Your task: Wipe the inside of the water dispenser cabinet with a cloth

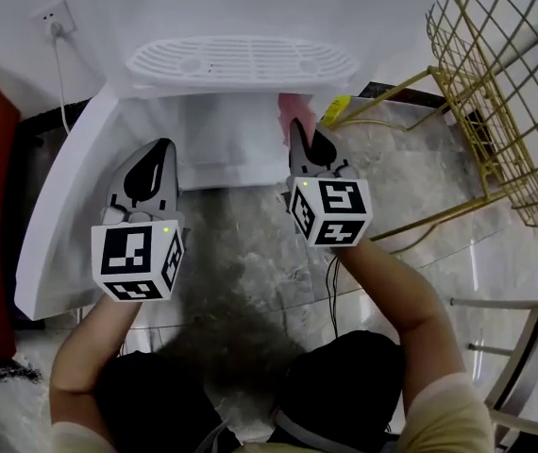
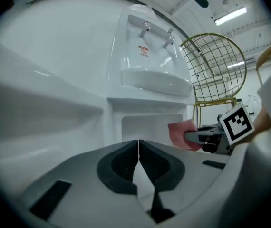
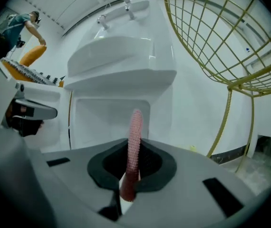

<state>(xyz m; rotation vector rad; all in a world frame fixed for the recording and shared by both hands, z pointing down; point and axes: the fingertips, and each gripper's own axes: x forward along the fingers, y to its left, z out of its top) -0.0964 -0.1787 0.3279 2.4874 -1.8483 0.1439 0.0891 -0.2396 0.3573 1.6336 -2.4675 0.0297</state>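
Pink, dimpled cloth (image 3: 134, 137); white water dispenser (image 1: 241, 64); gold wire rack (image 1: 500, 92); grey floor (image 1: 250, 253) (marbled, paler veins).

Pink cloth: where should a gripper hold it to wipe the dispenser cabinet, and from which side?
By one edge, coming from the front of the dispenser, as the right gripper does: its jaws are shut on the near edge of the cloth, so most of it stands free ahead of the tips, facing the open cabinet. Probably best for wiping.
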